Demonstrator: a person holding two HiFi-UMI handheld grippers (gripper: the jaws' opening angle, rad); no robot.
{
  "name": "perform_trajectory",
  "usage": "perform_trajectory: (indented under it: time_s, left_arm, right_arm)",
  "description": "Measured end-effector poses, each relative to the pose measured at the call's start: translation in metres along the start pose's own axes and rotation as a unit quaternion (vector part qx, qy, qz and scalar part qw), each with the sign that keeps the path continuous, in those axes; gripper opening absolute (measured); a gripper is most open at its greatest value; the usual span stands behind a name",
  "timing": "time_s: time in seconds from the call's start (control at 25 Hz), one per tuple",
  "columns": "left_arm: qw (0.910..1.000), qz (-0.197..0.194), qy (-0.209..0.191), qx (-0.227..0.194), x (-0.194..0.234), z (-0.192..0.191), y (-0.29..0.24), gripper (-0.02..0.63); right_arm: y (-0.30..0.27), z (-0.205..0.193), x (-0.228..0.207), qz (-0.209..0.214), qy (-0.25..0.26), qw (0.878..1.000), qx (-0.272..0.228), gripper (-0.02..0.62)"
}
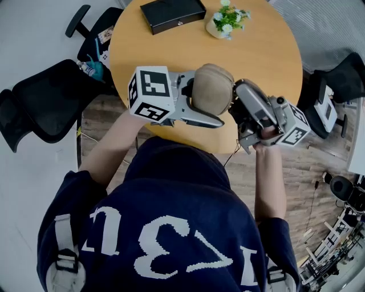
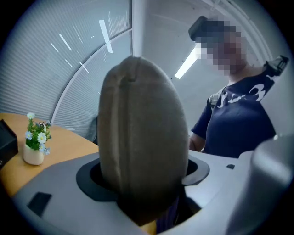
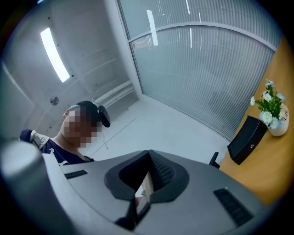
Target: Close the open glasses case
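A beige fabric glasses case [image 1: 212,89] hangs above the near edge of the round wooden table [image 1: 262,51]. My left gripper [image 1: 217,107] is shut on it, one jaw on each side. In the left gripper view the case [image 2: 140,151] stands upright and fills the gap between the jaws, and its two halves meet along a seam. My right gripper [image 1: 236,94] is shut with nothing in it, its tips just right of the case. In the right gripper view its pads [image 3: 158,172] meet, pointing up towards the glass wall.
A black box [image 1: 173,14] and a small pot of white flowers [image 1: 225,21] sit at the table's far side. Black office chairs stand to the left [image 1: 45,102] and right [image 1: 342,80] of the table. The person's torso is close behind both grippers.
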State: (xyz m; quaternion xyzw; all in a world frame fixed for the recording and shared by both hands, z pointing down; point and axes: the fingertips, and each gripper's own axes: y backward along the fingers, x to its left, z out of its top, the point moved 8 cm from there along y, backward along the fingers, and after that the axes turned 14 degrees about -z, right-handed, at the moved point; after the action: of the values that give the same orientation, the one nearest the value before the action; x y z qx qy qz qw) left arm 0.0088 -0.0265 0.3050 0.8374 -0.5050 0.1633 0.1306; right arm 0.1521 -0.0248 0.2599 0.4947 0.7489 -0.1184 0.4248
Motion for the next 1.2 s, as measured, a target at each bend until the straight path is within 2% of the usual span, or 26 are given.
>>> perform_trajectory:
  time_s: [0.16, 0.24, 0.44, 0.64, 0.88, 0.96, 1.08, 1.2]
  left_arm:
    - [0.9975, -0.023, 0.021, -0.064, 0.001, 0.005, 0.000, 0.337]
    - [0.9971, -0.029, 0.033, -0.062, 0.001, 0.004, 0.003, 0.330]
    - [0.9962, -0.038, 0.075, -0.023, -0.002, 0.000, 0.005, 0.314]
    - [0.9921, -0.046, 0.116, 0.006, -0.002, -0.005, 0.006, 0.303]
    - [0.9881, -0.040, 0.140, 0.049, -0.001, -0.010, 0.009, 0.299]
    - [0.9855, -0.040, 0.140, 0.087, -0.002, -0.012, 0.004, 0.296]
    - [0.9761, -0.056, 0.136, 0.160, -0.007, -0.023, -0.011, 0.296]
    - [0.9713, -0.063, 0.148, 0.176, -0.006, -0.031, -0.014, 0.295]
  right_arm:
    - [0.005, -0.003, -0.004, -0.010, -0.007, 1.000, -0.028, 0.023]
    - [0.008, -0.003, -0.004, -0.023, 0.009, 0.999, -0.025, 0.023]
    - [0.013, -0.001, 0.001, -0.078, 0.090, 0.993, 0.026, 0.023]
    - [0.014, 0.000, -0.001, -0.104, 0.130, 0.984, 0.061, 0.022]
    - [0.015, -0.004, -0.006, -0.126, 0.134, 0.980, 0.076, 0.023]
    - [0.015, -0.004, -0.008, -0.130, 0.129, 0.980, 0.084, 0.022]
    - [0.006, -0.007, -0.011, -0.126, 0.129, 0.976, 0.118, 0.021]
    - [-0.002, -0.008, -0.015, -0.126, 0.134, 0.971, 0.155, 0.023]
